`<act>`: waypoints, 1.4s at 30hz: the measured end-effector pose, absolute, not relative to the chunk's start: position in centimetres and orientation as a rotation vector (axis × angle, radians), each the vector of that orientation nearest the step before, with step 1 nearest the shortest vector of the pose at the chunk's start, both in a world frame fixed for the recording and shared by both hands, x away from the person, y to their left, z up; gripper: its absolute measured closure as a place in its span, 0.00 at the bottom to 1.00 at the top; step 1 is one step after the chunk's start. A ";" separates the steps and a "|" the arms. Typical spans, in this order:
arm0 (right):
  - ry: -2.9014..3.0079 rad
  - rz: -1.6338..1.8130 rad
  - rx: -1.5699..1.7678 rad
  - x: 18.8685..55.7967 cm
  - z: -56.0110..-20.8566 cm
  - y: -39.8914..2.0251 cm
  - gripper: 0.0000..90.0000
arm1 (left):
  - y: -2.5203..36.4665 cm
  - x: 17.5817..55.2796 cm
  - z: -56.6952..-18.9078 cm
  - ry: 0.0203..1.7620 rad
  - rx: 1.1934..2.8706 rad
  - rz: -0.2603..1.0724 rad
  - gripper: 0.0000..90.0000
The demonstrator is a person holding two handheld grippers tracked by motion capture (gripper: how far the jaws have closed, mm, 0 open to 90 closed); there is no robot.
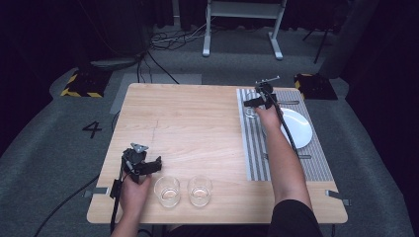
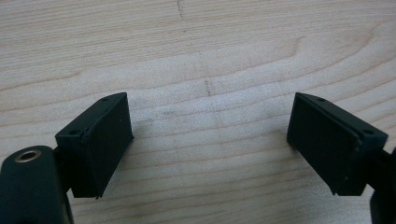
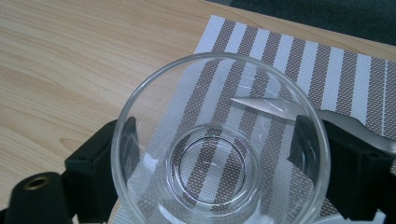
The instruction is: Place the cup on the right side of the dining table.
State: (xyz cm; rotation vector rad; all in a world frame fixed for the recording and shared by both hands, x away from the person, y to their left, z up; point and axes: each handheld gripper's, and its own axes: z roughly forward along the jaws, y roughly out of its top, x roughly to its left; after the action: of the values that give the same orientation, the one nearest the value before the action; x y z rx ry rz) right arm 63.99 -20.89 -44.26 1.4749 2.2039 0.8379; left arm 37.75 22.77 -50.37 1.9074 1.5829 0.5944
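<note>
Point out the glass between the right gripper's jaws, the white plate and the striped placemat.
glass (image 3: 219, 158), right gripper view, on its clear base.
white plate (image 1: 300, 127), high view, on its bare face right of the forearm.
striped placemat (image 1: 255, 148), high view, on its left strip of stripes.

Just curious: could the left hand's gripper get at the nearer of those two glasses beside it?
Probably yes: the left gripper is open just beside the glass, with bare table between them.
</note>
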 end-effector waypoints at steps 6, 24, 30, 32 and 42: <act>2.171 0.836 1.486 63.5 -43.5 -20.9 0.13 | 22.8 37.8 -50.4 1.583 1.907 0.594 0.16; 2.180 0.896 1.405 59.4 -39.2 -21.9 0.13 | 22.7 37.8 -50.4 1.583 1.905 0.597 0.16; 2.199 0.926 1.366 57.4 -37.9 -22.4 0.13 | 22.7 37.8 -50.4 1.584 1.900 0.597 0.16; 2.210 0.935 1.355 56.7 -37.5 -22.5 0.13 | 22.7 37.8 -50.4 1.584 1.900 0.597 0.16; 2.206 0.989 1.302 53.5 -35.6 -23.2 0.12 | 22.7 37.8 -50.4 1.584 1.901 0.597 0.16</act>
State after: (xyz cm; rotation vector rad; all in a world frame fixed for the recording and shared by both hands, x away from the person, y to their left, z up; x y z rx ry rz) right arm 53.45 -23.18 -35.57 1.3021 2.2057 0.9889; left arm 37.81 22.71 -50.39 1.9007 1.5835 0.5970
